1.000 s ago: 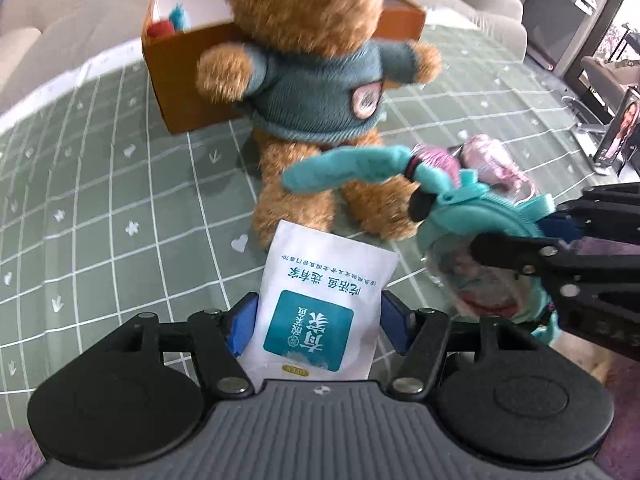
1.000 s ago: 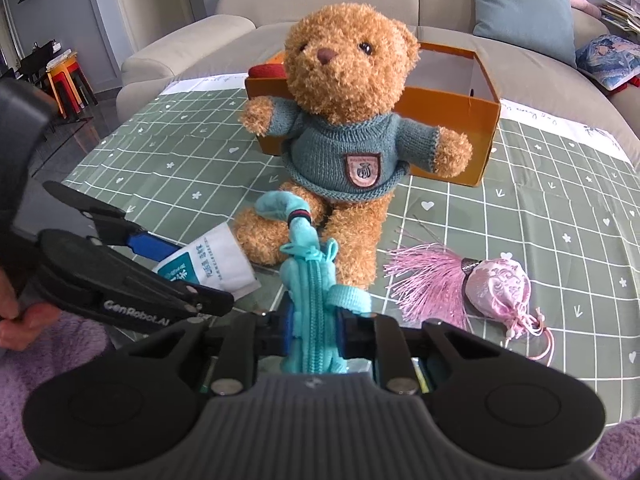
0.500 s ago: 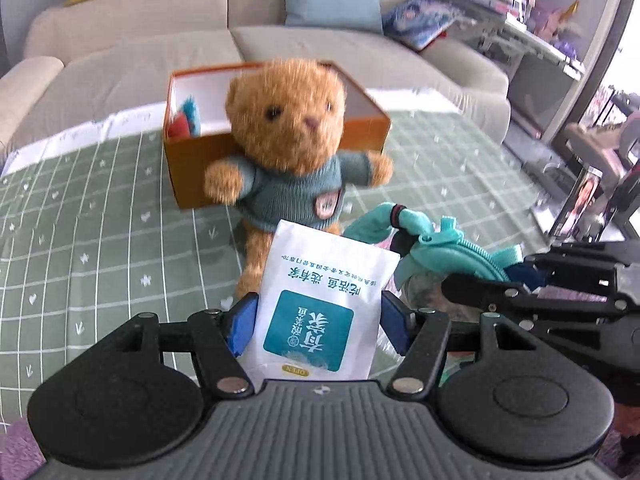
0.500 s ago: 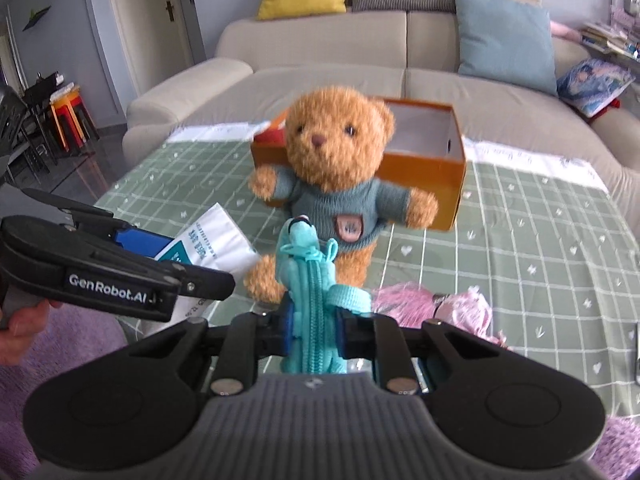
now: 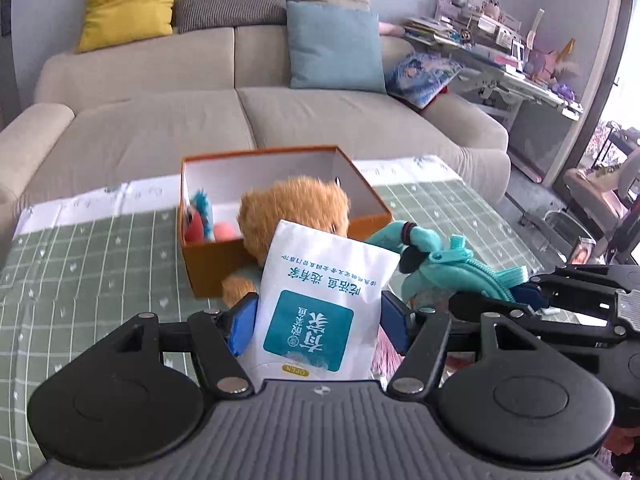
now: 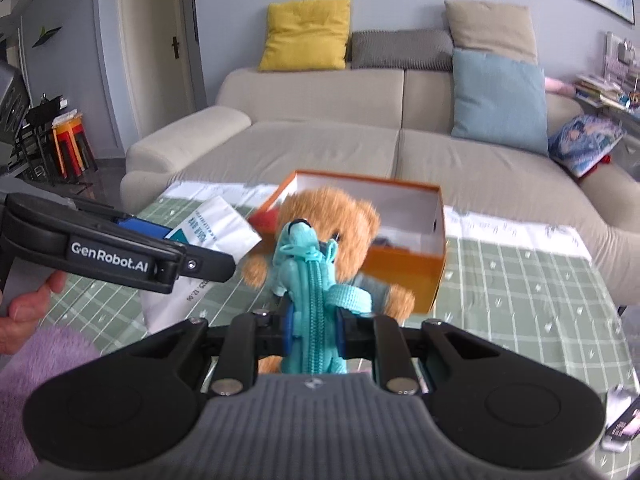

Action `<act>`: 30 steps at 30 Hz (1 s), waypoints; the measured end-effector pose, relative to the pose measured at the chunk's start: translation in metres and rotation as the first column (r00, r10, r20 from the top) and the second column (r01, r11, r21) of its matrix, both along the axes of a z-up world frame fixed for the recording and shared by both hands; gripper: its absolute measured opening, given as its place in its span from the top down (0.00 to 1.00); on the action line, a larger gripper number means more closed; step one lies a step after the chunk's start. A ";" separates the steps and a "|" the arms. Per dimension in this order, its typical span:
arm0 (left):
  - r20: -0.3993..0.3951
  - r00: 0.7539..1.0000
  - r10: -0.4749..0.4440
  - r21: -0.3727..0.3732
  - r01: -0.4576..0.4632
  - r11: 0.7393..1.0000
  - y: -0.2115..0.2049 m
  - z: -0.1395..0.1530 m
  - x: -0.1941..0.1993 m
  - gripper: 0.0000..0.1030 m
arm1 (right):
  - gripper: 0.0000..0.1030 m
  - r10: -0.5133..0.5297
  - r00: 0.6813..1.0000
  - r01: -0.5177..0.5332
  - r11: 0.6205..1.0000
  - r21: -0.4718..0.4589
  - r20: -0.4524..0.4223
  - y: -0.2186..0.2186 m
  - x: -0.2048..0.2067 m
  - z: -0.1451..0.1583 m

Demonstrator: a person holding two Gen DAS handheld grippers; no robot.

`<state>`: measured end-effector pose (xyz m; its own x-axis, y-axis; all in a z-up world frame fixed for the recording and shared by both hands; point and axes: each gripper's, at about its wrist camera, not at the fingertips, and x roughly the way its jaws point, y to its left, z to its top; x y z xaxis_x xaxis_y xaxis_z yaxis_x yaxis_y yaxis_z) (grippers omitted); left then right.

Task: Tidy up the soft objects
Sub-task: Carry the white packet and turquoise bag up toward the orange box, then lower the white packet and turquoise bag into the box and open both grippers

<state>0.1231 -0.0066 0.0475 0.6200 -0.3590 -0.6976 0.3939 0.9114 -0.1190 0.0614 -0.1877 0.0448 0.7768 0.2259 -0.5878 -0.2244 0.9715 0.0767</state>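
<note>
Tool on left point(image 5: 318, 318) clamps white packet point(image 5: 320, 312); tool on right point(image 6: 311, 322) pinches teal pouch point(image 6: 310, 300). Both now raised off bench point(image 5: 80, 264), lower centre of frame, teddy point(image 5: 296, 212) shrunk behind. Probably bound for orange box point(image 5: 362, 192).

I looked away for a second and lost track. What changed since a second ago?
Both grippers rose and drew back from the table, the left gripper carrying the white packet, the right gripper the teal pouch. Neither let go. The teddy bear stayed before the orange box.
</note>
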 end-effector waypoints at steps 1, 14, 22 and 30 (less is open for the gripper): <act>0.006 1.000 0.001 -0.002 -0.001 1.000 0.000 0.002 0.003 0.28 | 0.83 -0.002 1.000 0.002 1.000 -0.003 0.011 -0.001 0.004 0.003; 0.085 0.996 -0.023 -0.012 0.024 1.000 -0.023 0.039 0.080 0.28 | 0.83 -0.013 0.990 0.017 0.999 -0.032 0.139 -0.031 0.089 0.035; 0.061 0.998 -0.003 0.004 0.002 1.000 -0.046 0.034 0.158 0.28 | 0.83 -0.042 0.994 0.043 0.999 -0.003 0.100 -0.063 0.173 0.032; -0.106 0.994 0.031 0.038 -0.027 0.999 -0.071 -0.013 0.242 0.28 | 0.83 -0.041 0.999 0.041 0.999 0.009 -0.030 -0.084 0.262 -0.005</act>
<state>0.3650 -0.0778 0.0347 0.5510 -0.3147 -0.7729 0.3540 0.9269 -0.1251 0.3239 -0.2721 0.0403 0.7675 0.1996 -0.6092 -0.1817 0.9790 0.0919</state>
